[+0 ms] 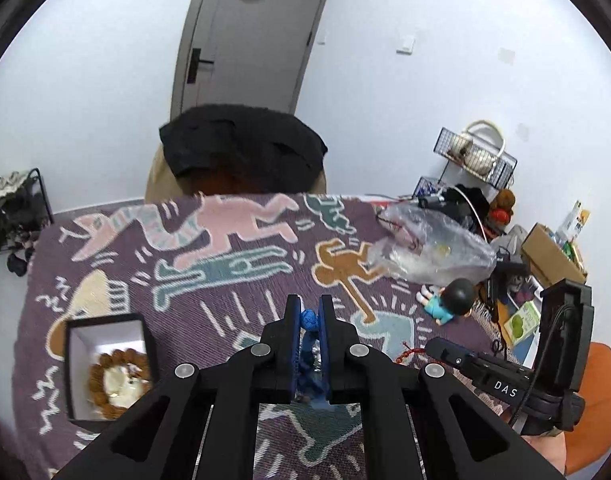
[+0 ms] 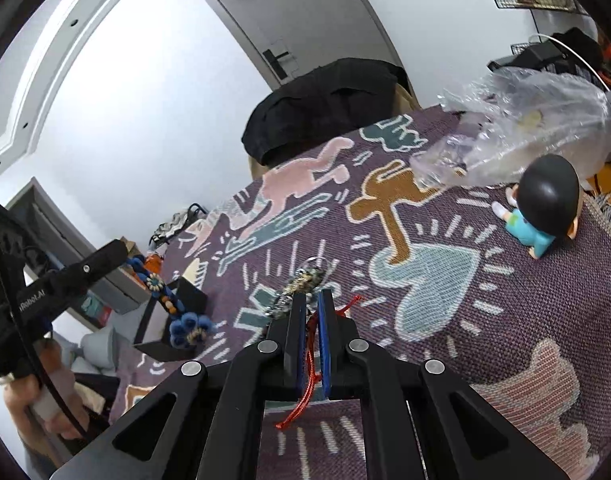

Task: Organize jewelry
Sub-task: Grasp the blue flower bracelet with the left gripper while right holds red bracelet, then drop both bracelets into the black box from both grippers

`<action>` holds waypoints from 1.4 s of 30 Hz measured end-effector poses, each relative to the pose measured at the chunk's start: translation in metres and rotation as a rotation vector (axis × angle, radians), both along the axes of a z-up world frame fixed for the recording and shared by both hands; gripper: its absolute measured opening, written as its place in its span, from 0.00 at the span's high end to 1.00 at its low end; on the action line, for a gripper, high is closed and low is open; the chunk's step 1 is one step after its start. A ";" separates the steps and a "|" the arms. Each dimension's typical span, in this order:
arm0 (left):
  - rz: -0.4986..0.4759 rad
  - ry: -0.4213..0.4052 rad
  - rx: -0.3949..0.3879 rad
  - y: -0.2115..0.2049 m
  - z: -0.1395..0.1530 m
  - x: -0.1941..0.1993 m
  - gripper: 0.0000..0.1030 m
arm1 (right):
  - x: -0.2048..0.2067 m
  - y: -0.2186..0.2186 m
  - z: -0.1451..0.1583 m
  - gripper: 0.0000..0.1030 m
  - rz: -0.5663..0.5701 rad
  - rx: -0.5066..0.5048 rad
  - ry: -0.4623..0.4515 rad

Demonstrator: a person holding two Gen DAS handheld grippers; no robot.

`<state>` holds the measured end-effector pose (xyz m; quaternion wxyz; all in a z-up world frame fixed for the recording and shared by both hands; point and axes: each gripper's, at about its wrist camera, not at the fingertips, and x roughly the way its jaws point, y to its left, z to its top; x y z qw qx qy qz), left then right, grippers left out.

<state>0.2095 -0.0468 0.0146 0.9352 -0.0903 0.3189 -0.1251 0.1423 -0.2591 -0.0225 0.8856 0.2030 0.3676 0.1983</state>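
Note:
My left gripper (image 1: 308, 307) is shut on a blue beaded ornament (image 1: 308, 320) and holds it above the patterned cloth (image 1: 245, 264). From the right wrist view the ornament (image 2: 161, 288) hangs from it with blue pom-poms (image 2: 187, 330) over the black box (image 2: 173, 320). The open black box (image 1: 105, 360) with a white lining holds a brown bead bracelet (image 1: 117, 382). My right gripper (image 2: 310, 298) is shut on a red cord (image 2: 307, 380); it also shows in the left wrist view (image 1: 409, 350). A silvery beaded piece (image 2: 301, 288) lies just beyond its tips.
A crumpled clear plastic bag (image 1: 425, 248) and a small doll figure (image 1: 449, 300) lie at the right of the cloth. A chair with a black garment (image 1: 241, 152) stands behind. Wire racks (image 1: 477, 156) and boxes (image 1: 549, 256) clutter the right side.

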 end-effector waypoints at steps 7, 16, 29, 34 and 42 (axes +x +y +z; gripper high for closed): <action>0.044 -0.037 0.007 0.032 0.013 -0.014 0.92 | -0.003 0.025 0.017 0.93 0.049 -0.006 -0.033; 0.122 -0.028 -0.010 0.079 0.008 -0.021 0.92 | -0.004 0.067 0.030 0.93 0.121 -0.023 -0.059; 0.217 0.037 -0.013 0.127 -0.024 -0.020 0.91 | 0.002 0.122 0.037 0.93 0.218 -0.053 -0.065; 0.237 0.123 -0.032 0.142 -0.043 -0.014 0.56 | 0.005 0.149 0.039 0.93 0.265 -0.065 -0.064; 0.316 0.075 -0.043 0.172 -0.052 -0.036 0.26 | 0.014 0.201 0.045 0.93 0.363 -0.065 -0.067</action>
